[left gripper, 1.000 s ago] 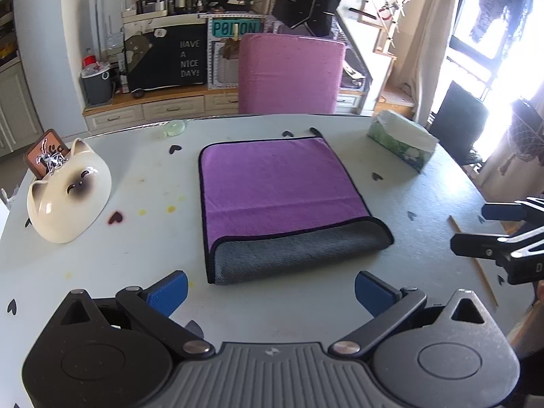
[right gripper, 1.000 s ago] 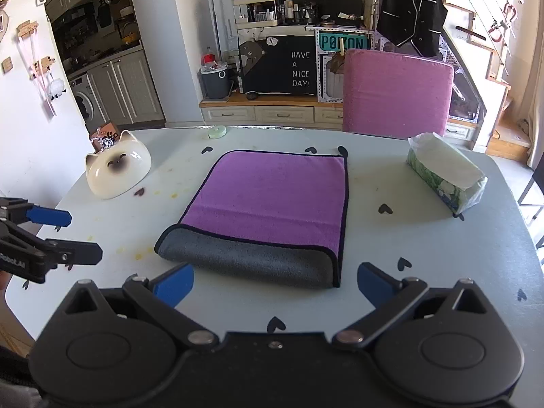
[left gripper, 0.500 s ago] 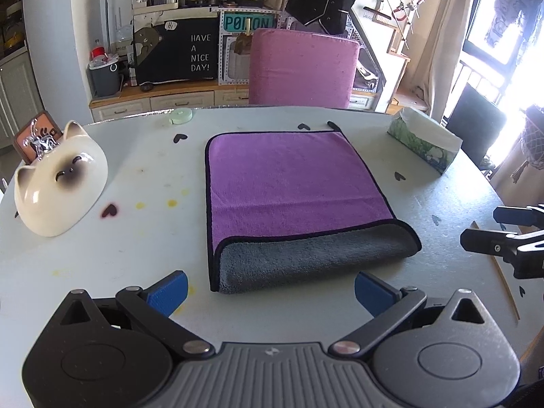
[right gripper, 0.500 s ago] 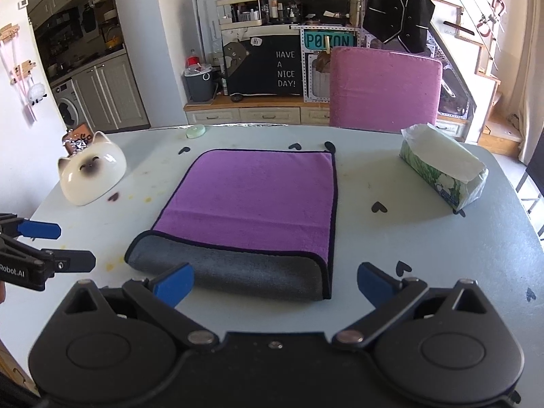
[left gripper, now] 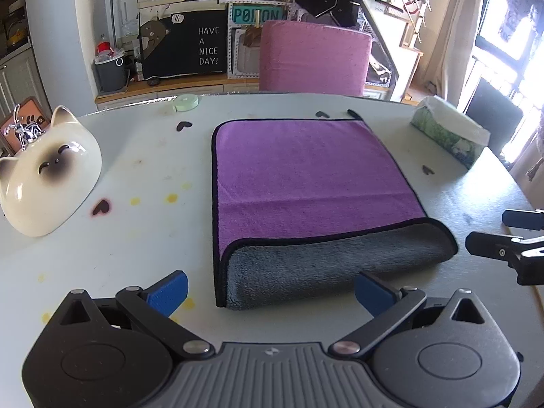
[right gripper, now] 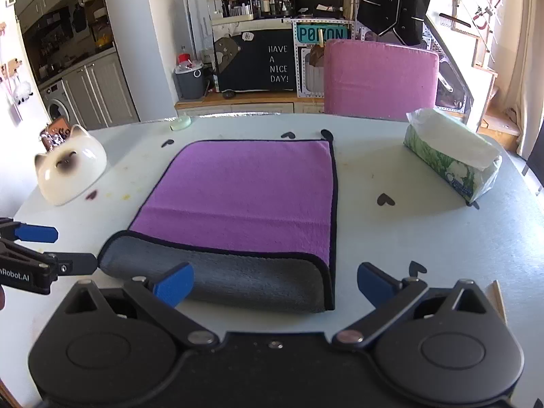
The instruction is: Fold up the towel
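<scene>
Now: towel (left gripper: 306,183) lies flat mid-worktop (left gripper: 142,238), purple face up, near edge turned back in a soft roll showing the grey underside (left gripper: 326,265). Black piping all round. One fold looks started; more to do, by my reading.

Left gripper (left gripper: 270,290) spread wide, empty, hovering just short of the grey roll's left end. Right gripper (right gripper: 275,284) likewise spread and empty, over the roll's right end, near the piped corner (right gripper: 328,302).

Handling, as judged: plush microfibre, light, limp, no stiffness of its own. Will drape and sag from any single hold, so both near corners want pinching together. Pile looks grippy, not slick; nothing fragile. Best hold seems to be the piped hem at each end of the rolled edge, taking both layers. Thick roll may spring open if let go early.

Nearby, well apart from the towel: cat-shaped dish (left gripper: 47,183) on the left, tissue pack (right gripper: 452,159) on the right.
</scene>
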Action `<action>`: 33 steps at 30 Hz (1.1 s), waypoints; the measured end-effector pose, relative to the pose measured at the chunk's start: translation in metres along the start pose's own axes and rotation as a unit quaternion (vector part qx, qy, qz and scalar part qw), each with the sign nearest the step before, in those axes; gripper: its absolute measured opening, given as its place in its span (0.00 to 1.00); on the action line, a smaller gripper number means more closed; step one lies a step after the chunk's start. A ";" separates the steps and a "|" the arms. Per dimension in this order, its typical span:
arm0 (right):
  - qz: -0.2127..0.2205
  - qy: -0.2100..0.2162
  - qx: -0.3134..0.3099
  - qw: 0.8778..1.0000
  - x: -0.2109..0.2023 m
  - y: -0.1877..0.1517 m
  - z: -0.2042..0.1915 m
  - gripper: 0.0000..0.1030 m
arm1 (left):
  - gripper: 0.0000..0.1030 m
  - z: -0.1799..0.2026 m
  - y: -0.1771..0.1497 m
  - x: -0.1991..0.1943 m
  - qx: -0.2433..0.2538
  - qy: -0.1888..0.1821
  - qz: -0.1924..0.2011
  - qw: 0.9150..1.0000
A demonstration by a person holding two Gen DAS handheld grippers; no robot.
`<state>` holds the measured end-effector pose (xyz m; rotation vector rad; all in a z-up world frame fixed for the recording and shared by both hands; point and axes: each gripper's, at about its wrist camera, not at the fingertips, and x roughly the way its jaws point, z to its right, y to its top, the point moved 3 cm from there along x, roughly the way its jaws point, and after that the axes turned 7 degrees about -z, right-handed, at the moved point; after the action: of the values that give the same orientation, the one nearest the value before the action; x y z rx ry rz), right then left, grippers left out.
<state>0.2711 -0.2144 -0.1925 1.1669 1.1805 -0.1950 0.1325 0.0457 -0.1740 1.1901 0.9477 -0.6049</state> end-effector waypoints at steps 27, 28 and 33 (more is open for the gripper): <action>-0.031 -0.003 0.019 0.999 0.084 0.004 0.032 0.74 | 0.80 -0.021 0.019 0.064 -0.008 0.022 0.003 1.000; -0.032 0.004 0.022 0.999 0.086 0.005 0.035 0.72 | 0.80 -0.023 0.020 0.064 -0.012 0.021 0.001 1.000; -0.047 0.033 0.040 0.998 0.094 0.008 0.045 0.47 | 0.77 -0.025 0.021 0.064 -0.018 0.015 0.002 1.000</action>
<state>0.3450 -0.2062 -0.2667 1.1962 1.2971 -0.2795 0.1739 0.0806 -0.2210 1.1704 0.9778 -0.5667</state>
